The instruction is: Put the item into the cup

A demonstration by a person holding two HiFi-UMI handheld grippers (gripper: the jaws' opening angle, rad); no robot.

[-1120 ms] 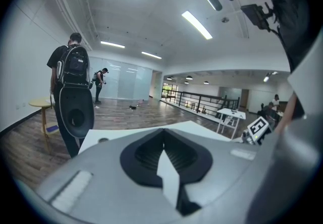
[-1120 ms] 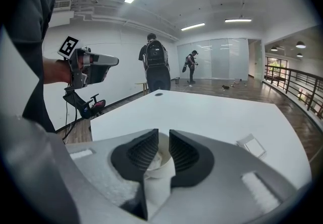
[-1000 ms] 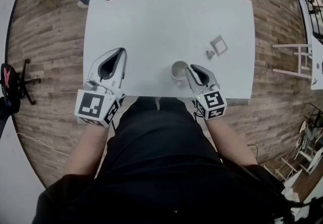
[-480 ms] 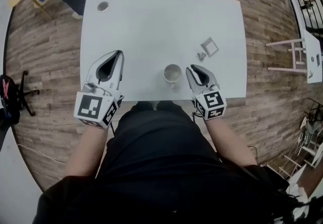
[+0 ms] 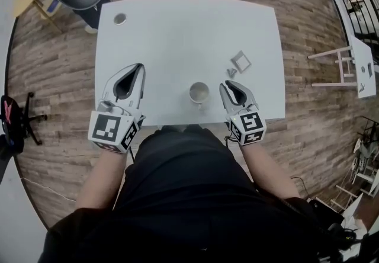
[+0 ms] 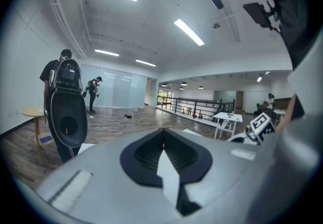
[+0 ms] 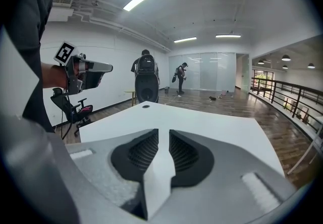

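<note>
Both forearms reach forward from the body, with the marker cubes sitting about at the worktop's (image 5: 177,31) near edge. Left claw (image 5: 141,67) is over the left part of the worktop, pointing away from the person with its tips angled slightly inward. Its jaws meet at the tips and hold nothing; the left gripper view confirms this (image 6: 162,131). Right claw (image 5: 227,85) is at the near right, tips leaning in toward the cup (image 5: 199,92). Its jaws are narrow with a thin gap, and only bare worktop shows through in the right gripper view (image 7: 163,132), so it's empty. The cup stands upright near the front edge between the two claws, just beside the right one but not touching it. The small grey item (image 5: 232,71) lies on the worktop just beyond the right claw's tips, outside the cup. A flat square piece (image 5: 241,60) sits right next to it on the far side. A small round disc (image 5: 120,18) is at the far left corner, well away from everything else. Each claw shows up in the other's camera off to the side, held roughly level.
</note>
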